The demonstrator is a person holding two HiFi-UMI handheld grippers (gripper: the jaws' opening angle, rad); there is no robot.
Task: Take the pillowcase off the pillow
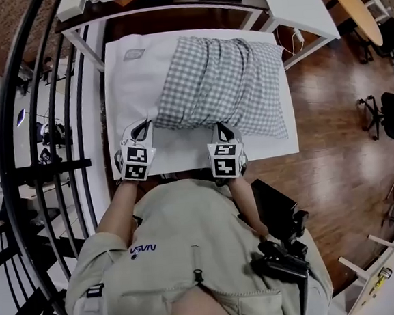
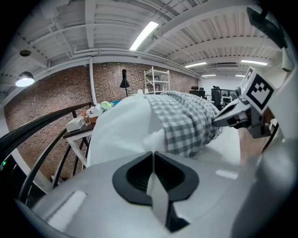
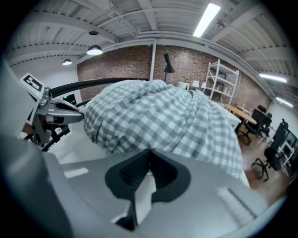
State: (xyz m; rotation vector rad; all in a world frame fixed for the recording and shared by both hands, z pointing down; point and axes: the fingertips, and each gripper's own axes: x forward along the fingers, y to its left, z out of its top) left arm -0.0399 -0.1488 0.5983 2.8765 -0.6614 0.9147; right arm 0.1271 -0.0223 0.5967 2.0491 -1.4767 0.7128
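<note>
A grey-and-white checked pillowcase (image 1: 225, 82) covers the right part of a white pillow (image 1: 138, 73) lying on a white table (image 1: 183, 151). The pillow's left part is bare. My left gripper (image 1: 146, 125) is at the pillow's near edge, where white meets check. In the left gripper view its jaws (image 2: 152, 153) are shut with a tuft of the white pillow (image 2: 121, 125) at their tips. My right gripper (image 1: 219, 126) sits at the pillowcase's near hem. In the right gripper view it (image 3: 149, 152) is shut against the checked cloth (image 3: 158, 116).
A black curved railing (image 1: 37, 133) runs along the left. Desks with clutter (image 1: 170, 1) stand behind the table, and a white table (image 1: 300, 0) is at the back right. Wooden floor (image 1: 336, 107) with office chairs (image 1: 391, 109) lies to the right.
</note>
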